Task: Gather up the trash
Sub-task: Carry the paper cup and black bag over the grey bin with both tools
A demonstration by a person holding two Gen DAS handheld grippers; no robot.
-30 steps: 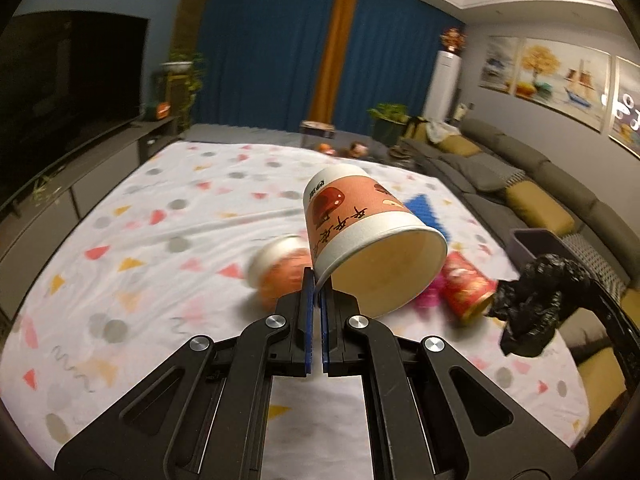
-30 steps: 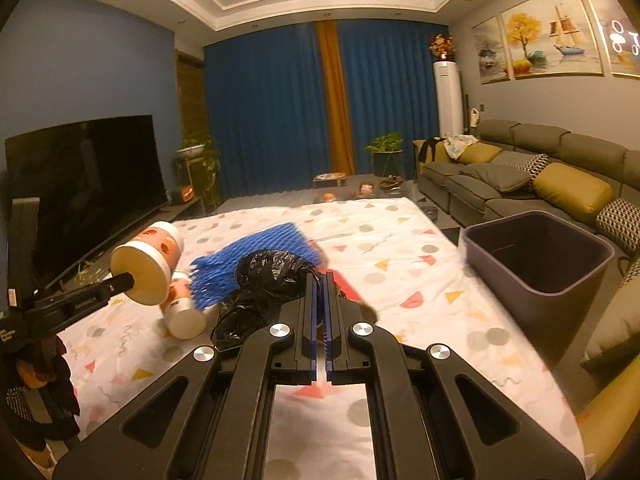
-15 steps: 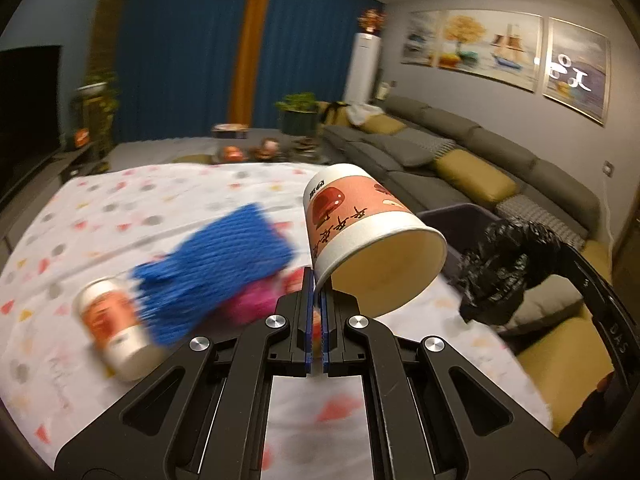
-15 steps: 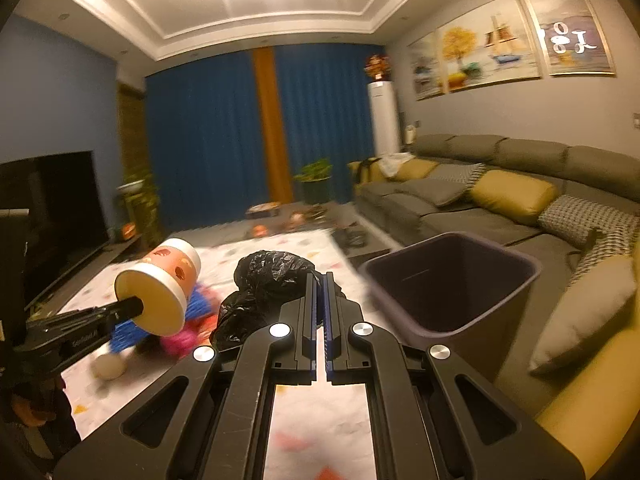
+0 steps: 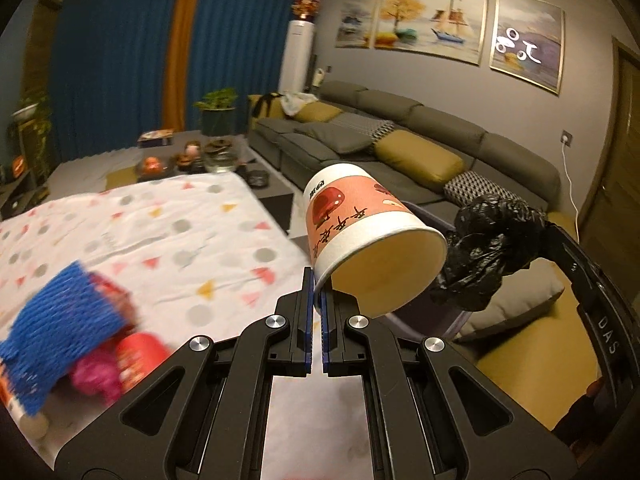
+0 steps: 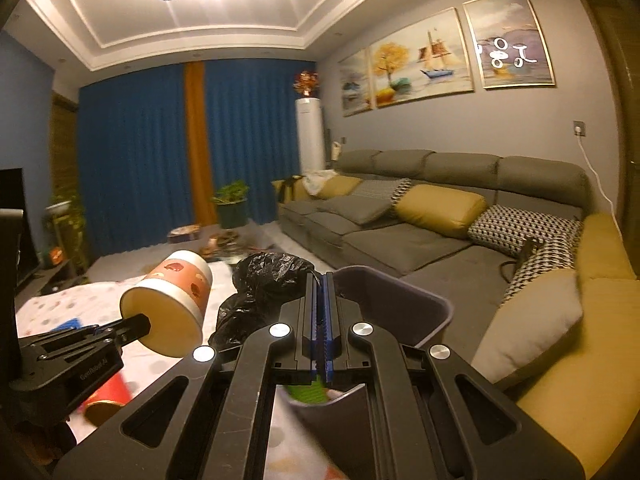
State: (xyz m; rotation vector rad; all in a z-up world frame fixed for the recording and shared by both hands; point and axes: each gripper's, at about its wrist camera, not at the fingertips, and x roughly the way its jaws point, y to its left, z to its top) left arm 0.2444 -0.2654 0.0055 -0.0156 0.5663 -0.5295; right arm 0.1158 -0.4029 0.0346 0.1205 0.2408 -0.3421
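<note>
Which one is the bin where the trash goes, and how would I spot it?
Find the long grey sofa with mustard cushions. In front of it, beside the spotted tablecloth, stands the trash bin, just beyond the right gripper holding the black plastic bag. It is the only dark, open-topped tub there.

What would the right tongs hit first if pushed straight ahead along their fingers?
Probably the purple bin: the right tongs, shut on the black bag, point over its open top toward its far rim. Depth is unclear, so they might pass above it.
</note>
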